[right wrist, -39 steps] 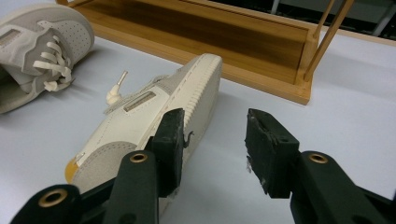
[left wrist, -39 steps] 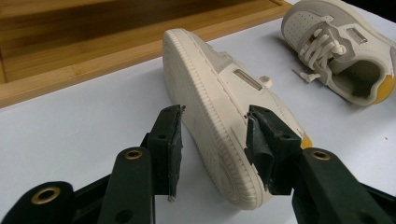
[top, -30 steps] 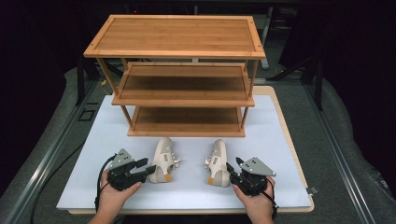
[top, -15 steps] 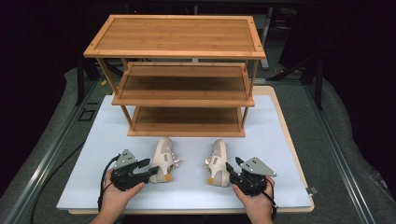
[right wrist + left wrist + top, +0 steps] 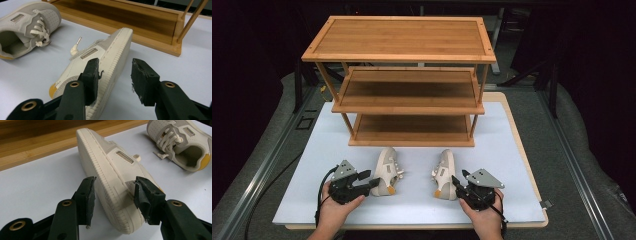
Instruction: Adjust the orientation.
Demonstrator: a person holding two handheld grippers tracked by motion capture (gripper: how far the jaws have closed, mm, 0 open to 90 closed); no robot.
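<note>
In the lower middle of the high view, two pale shoes lie on their sides on the white table (image 5: 512, 150), in front of the wooden shelf (image 5: 404, 85). The left gripper (image 5: 373, 183) straddles the heel of the left shoe (image 5: 385, 171), its jaws having just widened, pads apart from it. The right gripper (image 5: 454, 183) stands open around the right shoe (image 5: 443, 172), one pad touching its side.
</note>
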